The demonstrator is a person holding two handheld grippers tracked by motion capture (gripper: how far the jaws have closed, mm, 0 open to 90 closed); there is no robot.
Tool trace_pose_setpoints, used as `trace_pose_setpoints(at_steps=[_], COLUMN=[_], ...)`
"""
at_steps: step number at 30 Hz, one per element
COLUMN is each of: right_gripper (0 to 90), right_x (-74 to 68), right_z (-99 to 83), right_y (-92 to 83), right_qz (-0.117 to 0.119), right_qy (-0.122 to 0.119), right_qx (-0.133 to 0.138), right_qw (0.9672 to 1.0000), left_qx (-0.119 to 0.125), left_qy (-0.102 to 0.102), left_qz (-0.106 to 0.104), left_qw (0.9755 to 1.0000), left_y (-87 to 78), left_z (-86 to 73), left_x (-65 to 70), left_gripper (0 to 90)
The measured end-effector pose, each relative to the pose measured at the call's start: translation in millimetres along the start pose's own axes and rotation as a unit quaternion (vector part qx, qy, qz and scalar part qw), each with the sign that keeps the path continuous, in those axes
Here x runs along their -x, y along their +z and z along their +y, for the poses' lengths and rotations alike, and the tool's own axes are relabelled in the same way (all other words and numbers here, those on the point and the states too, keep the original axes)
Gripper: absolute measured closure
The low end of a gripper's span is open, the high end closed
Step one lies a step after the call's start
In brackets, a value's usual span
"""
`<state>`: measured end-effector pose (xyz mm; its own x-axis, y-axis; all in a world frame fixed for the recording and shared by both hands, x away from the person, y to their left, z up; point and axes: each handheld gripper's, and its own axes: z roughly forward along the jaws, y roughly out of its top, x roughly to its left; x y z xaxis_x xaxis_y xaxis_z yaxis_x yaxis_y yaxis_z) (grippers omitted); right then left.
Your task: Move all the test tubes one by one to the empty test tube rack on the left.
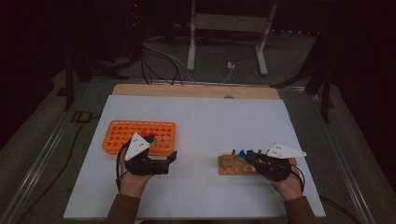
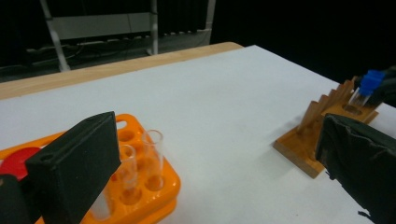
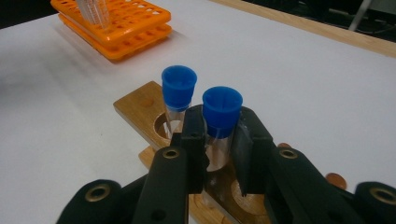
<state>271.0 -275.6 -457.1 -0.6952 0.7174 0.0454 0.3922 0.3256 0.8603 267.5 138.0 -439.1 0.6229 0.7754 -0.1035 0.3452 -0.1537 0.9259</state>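
My right gripper (image 3: 218, 154) is clamped on a clear test tube with a blue cap (image 3: 222, 108); both pads press the glass just below the cap. The tube stands upright in a hole of the wooden rack (image 3: 140, 109), which serves as my reference point. A second blue-capped tube (image 3: 178, 88) stands in the neighbouring hole of that rack, just beside the held one and not touching my jaws. In the high view the wooden rack (image 1: 229, 164) lies on the white table sheet (image 1: 205, 121) directly ahead of my right hand (image 1: 288, 184).

My left gripper (image 1: 161, 164) stands wide open with nothing between its jaws. It sits well apart from the wooden rack, to its left in the high view, at the near edge of the orange tube rack (image 1: 126, 130). In the left gripper view, uncapped clear tubes (image 2: 153, 156) stand upright in the orange rack's corner holes, and a red cap (image 2: 18, 159) shows beside my left jaw. My left hand (image 1: 133, 182) grips the tool from below.
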Motion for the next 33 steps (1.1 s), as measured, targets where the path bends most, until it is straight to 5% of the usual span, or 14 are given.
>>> trace_pose_setpoints(at_steps=[19,33], right_gripper=[76.4,76.2], right_x=[-2.1,-11.5], right_z=[44.9,75.5], right_y=[-34.0,-10.8], right_qz=[-0.006,-0.006], right_qy=[-0.014,-0.010], right_qx=[0.054,0.061], right_qw=[0.9984,0.9981], left_qx=[-0.007,0.006], left_qy=[0.010,0.014], left_qz=[-0.017,-0.025], left_qw=[0.9998,0.9996], left_y=[8.5,17.2], left_z=[2.7,15.6], left_x=[9.4,16.5], left_gripper=[0.7,0.8])
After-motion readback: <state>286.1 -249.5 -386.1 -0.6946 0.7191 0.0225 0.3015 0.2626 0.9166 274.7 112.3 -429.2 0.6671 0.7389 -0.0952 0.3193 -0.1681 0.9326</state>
